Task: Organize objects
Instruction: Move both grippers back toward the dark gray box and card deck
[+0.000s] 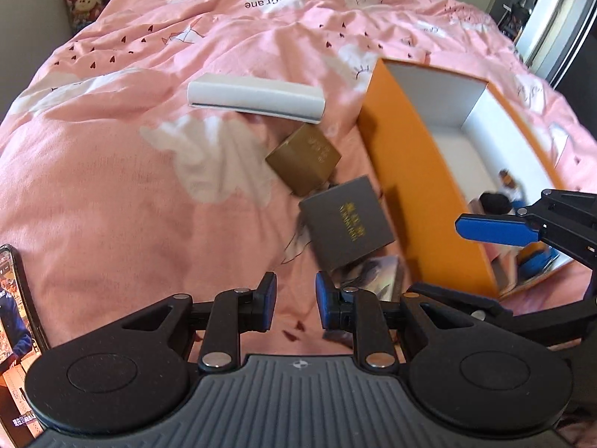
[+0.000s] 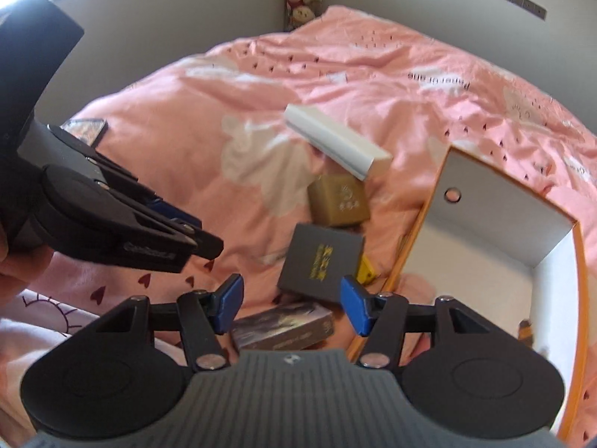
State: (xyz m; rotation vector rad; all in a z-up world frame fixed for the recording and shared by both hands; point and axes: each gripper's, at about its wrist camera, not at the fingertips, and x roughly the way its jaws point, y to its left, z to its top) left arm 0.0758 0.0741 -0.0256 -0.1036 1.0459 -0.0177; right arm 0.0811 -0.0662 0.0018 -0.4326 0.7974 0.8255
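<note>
Roughly, left gripper (image 1: pixel 296 300) slightly spread, empty, right gripper (image 2: pixel 291 304) spread wide, empty, grey box (image 2: pixel 320 257), gold box (image 2: pixel 337 201), white box (image 2: pixel 335 142) beside orange box (image 2: pixel 410 257) on pink bedspread (image 1: pixel 112 186)

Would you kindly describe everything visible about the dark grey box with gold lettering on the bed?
The dark grey box is flat, squarish and matte, apparently cardboard, with gold lettering on its closed lid. It lies tilted on the pink duvet, just left of the orange box. Its near edge overlaps a glossy picture box, and its far corner sits close to the gold box; contact there is unclear. Neither gripper touches it.
</note>
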